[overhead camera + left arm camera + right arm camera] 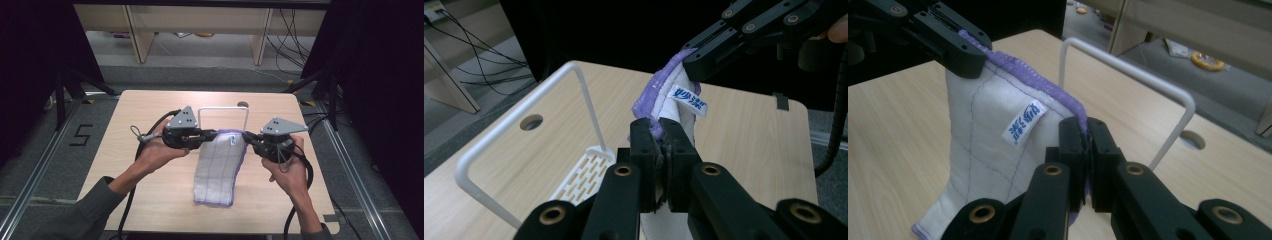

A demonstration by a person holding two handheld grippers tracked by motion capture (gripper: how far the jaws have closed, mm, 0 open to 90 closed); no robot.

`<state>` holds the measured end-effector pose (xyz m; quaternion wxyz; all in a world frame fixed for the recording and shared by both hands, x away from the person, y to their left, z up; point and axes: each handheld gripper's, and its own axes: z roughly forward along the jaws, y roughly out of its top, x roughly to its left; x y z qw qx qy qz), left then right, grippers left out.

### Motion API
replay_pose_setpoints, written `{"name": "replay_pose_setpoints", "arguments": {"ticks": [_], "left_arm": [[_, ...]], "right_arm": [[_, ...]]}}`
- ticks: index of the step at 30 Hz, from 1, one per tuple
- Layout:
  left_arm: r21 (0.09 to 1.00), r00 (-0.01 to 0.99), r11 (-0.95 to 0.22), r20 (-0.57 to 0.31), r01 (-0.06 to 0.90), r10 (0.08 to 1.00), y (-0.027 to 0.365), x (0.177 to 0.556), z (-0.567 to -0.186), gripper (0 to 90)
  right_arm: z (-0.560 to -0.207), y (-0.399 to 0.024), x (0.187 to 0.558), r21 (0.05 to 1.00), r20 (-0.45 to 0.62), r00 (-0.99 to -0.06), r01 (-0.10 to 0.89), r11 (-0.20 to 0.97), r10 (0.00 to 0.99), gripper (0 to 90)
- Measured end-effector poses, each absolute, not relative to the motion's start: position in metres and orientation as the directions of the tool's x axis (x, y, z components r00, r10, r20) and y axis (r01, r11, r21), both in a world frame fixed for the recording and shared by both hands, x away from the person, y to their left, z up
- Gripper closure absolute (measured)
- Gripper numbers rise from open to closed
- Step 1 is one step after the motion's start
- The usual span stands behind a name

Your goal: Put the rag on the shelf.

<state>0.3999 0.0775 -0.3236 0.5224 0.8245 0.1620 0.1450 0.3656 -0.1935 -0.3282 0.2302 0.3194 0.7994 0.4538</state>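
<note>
The left gripper [209, 135] and the right gripper [251, 137] each had their jaws clamped tight on one top corner of a white dishcloth [219, 170] edged in purple stitching. Held that way, the upper hem was stretched between the two grippers while the body of the cloth hung and trailed down toward the near edge of the desk [140, 115], its lower hem lying on the wood. In the right gripper view the cloth [983, 150] showed a small white label with blue characters [1024, 123] just below the hem. Pinching both corners appeared meant to spread the cloth flat so it could be draped over the white wire rack [223, 111], which stood upright just behind the hem, toward the far edge of the desk. In the left gripper view the rack [519, 130] rose from a slotted white base [586, 175], near a round cable hole [531, 121] in the desktop.

The desk was pale wood-grain laminate. Around it lay grey carpet, with black curtains at both sides, aluminium rails along the floor, loose cables [290, 35], and light wooden furniture legs [260, 35] beyond the far edge.
</note>
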Motion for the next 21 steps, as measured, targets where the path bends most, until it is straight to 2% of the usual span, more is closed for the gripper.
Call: {"name": "replay_pose_setpoints", "arguments": {"ticks": [4,21], "left_arm": [[0.919,0.896,-0.378,0.076,0.107,0.437,0.080,0.403,-0.309,85.0],[0.937,0.859,-0.335,0.090,0.099,0.504,0.076,0.435,-0.266,84.9]], "right_arm": [[-0.310,-0.192,0.369,0.885,-0.113,-0.681,0.262,0.384,0.724,87.6],[-0.261,-0.190,0.401,0.908,-0.124,-0.646,0.232,0.348,0.753,87.6]]}}
